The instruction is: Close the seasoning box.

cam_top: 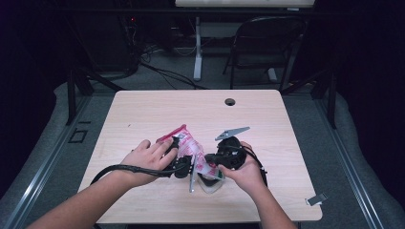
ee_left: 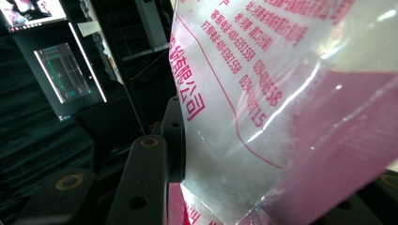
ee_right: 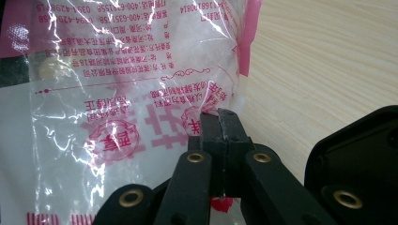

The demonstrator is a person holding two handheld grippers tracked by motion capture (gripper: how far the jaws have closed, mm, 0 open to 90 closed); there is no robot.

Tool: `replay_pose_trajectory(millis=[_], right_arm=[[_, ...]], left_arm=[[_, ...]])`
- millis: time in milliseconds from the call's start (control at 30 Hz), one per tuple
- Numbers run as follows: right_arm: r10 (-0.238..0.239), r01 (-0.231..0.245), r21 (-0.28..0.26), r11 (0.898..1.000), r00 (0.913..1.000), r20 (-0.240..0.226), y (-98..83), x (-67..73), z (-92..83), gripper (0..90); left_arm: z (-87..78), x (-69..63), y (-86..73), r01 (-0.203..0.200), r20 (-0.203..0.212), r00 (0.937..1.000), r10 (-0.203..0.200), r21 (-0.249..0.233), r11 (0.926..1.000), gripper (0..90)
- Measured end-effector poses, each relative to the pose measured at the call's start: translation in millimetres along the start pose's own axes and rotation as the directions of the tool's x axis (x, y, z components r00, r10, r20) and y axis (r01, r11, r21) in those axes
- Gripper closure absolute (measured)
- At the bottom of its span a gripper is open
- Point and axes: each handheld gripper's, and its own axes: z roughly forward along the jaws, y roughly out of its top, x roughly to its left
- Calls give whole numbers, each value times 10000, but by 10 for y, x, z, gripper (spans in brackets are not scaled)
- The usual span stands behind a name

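I hold a plastic bag (cam_top: 190, 147) between my two claws, above the near middle part of the tabletop (cam_top: 143, 109). The bag is clear with pink print and pink edges, and there is something white and soft-looking inside; what it is exactly I cannot tell. Under the bag, near the front edge of the tabletop, stands a small clear container (cam_top: 211, 183), and a thin metal thing (cam_top: 191, 180) lies just beside it.

My left claw (cam_top: 184, 164) has its jaws on the two sides of the bag, partly closed on it, as the left gripper view shows with the bag (ee_left: 281, 93) pressed against the black jaw. My right claw (ee_right: 219, 123) is pressed together on the pink edge of the bag (ee_right: 117, 84), pinching the film.

My left hand (cam_top: 148, 160) lies on top of its claw with fingers stretched; my right hand (cam_top: 246, 169) holds the other from the side.

The tabletop is of light wood with a round hole (cam_top: 230, 101) near the far edge, and a small metal clip (cam_top: 316, 199) lies at the near right corner. Behind, the room is dark, with a folding chair (cam_top: 265, 47) and cables (cam_top: 162, 71) on the floor.
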Motion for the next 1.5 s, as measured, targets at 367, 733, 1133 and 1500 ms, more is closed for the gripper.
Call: replay_pose_trajectory(millis=[367,733,1133,1500], right_arm=[[21,-21,-17,10000,10000,18,-3,-2,6,900],[7,-7,14,10000,10000,-1,-3,-4,-6,900],[-6,6,-10,10000,10000,63,-3,4,-6,900],[-30,30,-40,10000,10000,48,0,13,-5,900]], left_arm=[[-13,15,24,-289,-33,9996,290,150,9995,675],[-32,22,35,-392,-72,9992,393,182,9991,684],[-38,24,44,-585,-212,9980,589,218,9981,688],[-52,31,54,-782,-339,9963,792,278,9965,689]])
